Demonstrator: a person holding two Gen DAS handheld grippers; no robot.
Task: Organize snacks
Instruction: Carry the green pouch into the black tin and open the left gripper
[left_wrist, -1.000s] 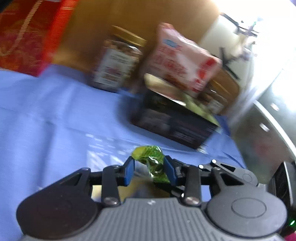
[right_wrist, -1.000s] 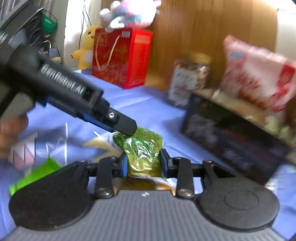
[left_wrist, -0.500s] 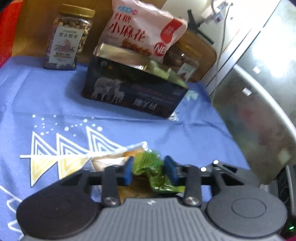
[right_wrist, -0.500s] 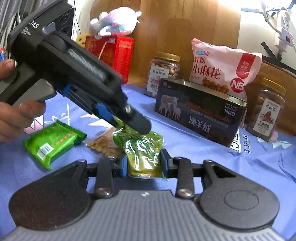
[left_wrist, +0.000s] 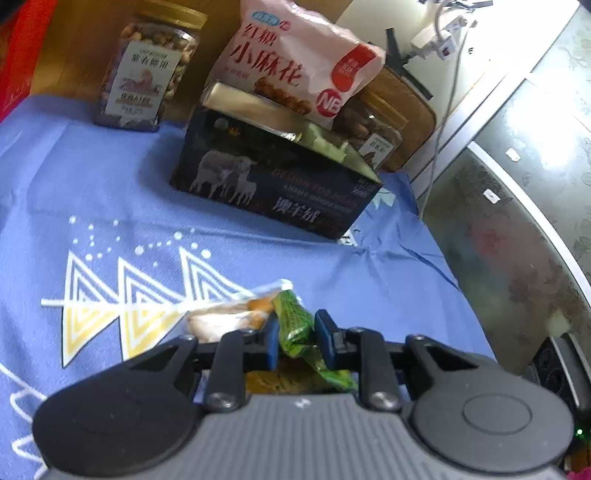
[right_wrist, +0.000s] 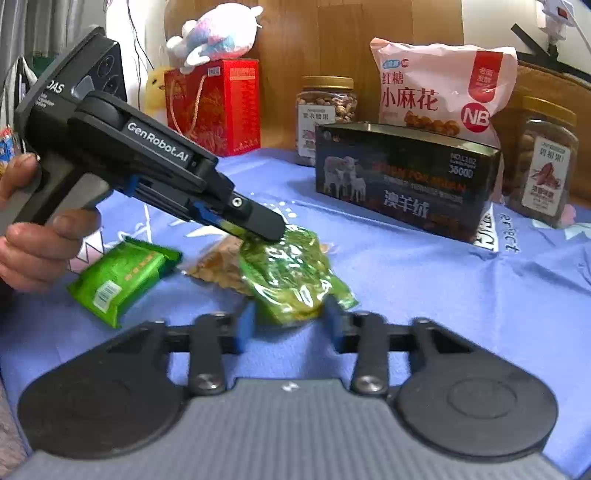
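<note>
A crinkled green snack packet (right_wrist: 288, 273) hangs low over the blue tablecloth (right_wrist: 443, 288). Its near end sits between the pads of my right gripper (right_wrist: 290, 323), whose jaws are closing on it. My left gripper (right_wrist: 264, 229), held in a person's hand (right_wrist: 37, 240), reaches in from the left and pinches the far edge. In the left wrist view the green packet (left_wrist: 293, 325) is squeezed between the blue pads of the left gripper (left_wrist: 297, 343), which are still closing. A clear packet of nuts (right_wrist: 221, 266) lies just beneath.
A green wrapped bar (right_wrist: 122, 273) lies at the left. Behind stand a dark sheep-print box (right_wrist: 406, 184), a pink snack bag (right_wrist: 436, 92), two nut jars (right_wrist: 327, 110) (right_wrist: 546, 158) and a red gift bag (right_wrist: 218, 107). A silver appliance (left_wrist: 517, 221) borders the table's right edge.
The left gripper's pads have narrowed onto the green packet as its view swung towards the box and settled. In the right view the packet now sits further out at the fingertips, lower over the cloth.
</note>
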